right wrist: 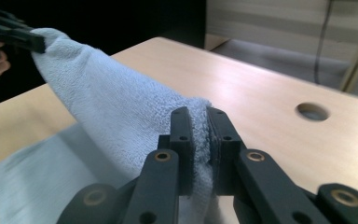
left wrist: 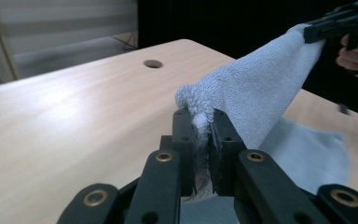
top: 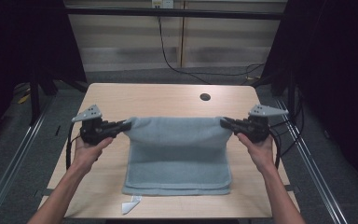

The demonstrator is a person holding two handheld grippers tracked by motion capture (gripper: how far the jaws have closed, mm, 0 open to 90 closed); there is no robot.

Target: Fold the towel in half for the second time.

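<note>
A light blue towel [top: 177, 154] lies on the wooden table [top: 149, 98], its far edge lifted and stretched between both grippers. My left gripper [top: 127, 124] is shut on the towel's far left corner [left wrist: 200, 112], the terry cloth bunched between its jaws. On the other side my right gripper [top: 223, 122] is shut on the far right corner [right wrist: 200, 116]. The near part of the towel rests flat on the table. In the left gripper view the right gripper [left wrist: 340, 23] holds the other corner at top right; in the right gripper view the left gripper [right wrist: 9, 35] appears at top left.
A round cable hole [top: 205, 97] sits in the table near its far edge. A small white scrap [top: 131, 204] lies by the near edge, left of the towel's front. Cables [top: 168, 56] run on the floor beyond the table, and dark curtains flank both sides.
</note>
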